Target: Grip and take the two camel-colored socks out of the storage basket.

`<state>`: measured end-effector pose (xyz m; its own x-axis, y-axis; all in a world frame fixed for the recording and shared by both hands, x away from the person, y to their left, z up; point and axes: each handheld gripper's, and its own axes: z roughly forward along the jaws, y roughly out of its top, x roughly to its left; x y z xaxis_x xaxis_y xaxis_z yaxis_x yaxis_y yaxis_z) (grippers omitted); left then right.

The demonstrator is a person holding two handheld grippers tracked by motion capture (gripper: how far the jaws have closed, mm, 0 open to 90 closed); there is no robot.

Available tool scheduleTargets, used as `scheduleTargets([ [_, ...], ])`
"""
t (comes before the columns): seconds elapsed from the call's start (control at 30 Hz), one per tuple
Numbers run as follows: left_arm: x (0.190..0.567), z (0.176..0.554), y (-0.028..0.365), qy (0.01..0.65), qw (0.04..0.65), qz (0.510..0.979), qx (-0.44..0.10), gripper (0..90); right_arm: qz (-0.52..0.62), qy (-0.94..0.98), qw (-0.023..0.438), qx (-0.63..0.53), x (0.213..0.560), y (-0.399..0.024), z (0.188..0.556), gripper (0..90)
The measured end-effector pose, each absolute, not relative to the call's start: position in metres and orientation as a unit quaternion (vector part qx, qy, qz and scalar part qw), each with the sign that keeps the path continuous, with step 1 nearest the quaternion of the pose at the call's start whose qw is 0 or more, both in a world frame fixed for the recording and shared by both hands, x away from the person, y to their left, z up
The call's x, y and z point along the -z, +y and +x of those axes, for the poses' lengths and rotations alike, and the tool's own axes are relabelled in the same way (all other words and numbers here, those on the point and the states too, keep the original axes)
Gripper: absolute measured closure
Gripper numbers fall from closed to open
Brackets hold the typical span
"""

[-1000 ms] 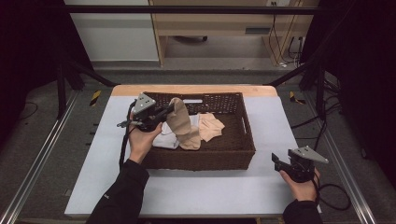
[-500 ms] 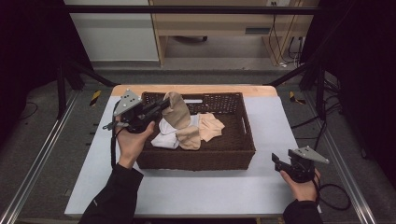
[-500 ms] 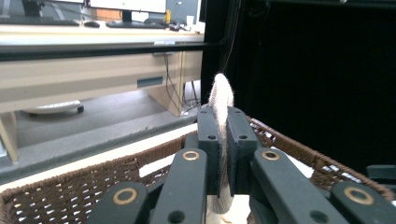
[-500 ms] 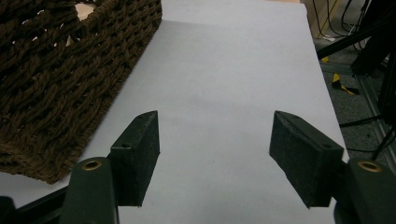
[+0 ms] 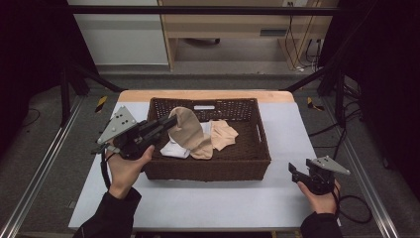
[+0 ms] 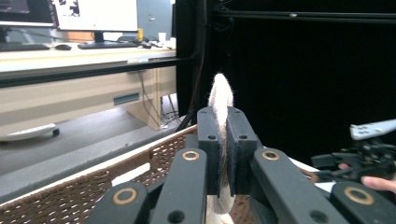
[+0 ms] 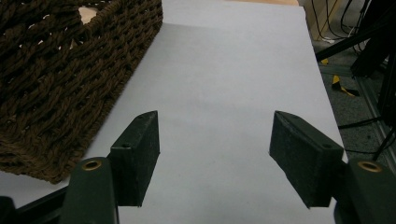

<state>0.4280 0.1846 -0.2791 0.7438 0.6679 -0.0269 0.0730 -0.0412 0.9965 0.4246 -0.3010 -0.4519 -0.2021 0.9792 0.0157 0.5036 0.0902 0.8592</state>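
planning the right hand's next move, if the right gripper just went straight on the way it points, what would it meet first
Probably nothing soon: the open right gripper points along the bare white table top, with the wicker basket off to one side of its line. Depth is hard to judge.

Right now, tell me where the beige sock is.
In the high view the beige sock hangs over the left part of the wicker basket, pinched at its top edge by the left gripper, above the white cloth.
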Motion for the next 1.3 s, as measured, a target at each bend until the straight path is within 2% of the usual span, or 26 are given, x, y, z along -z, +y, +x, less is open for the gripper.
scheduleTargets([
  [0.4,0.286,0.388,0.189,0.235,0.630,0.706,-0.222,85.6,0.553,0.669,0.308,-0.389,0.451,-0.302,0.423,33.3],
  [0.7,0.319,0.365,0.187,0.224,0.603,0.741,-0.194,85.6,0.555,0.668,0.306,-0.389,0.451,-0.302,0.423,33.3],
  [0.97,0.352,0.363,0.181,0.238,0.576,0.765,-0.161,85.6,0.556,0.668,0.304,-0.390,0.452,-0.302,0.422,33.1],
  [1.3,0.399,0.375,0.168,0.269,0.511,0.809,-0.110,85.2,0.556,0.671,0.299,-0.389,0.454,-0.302,0.422,32.0],
])
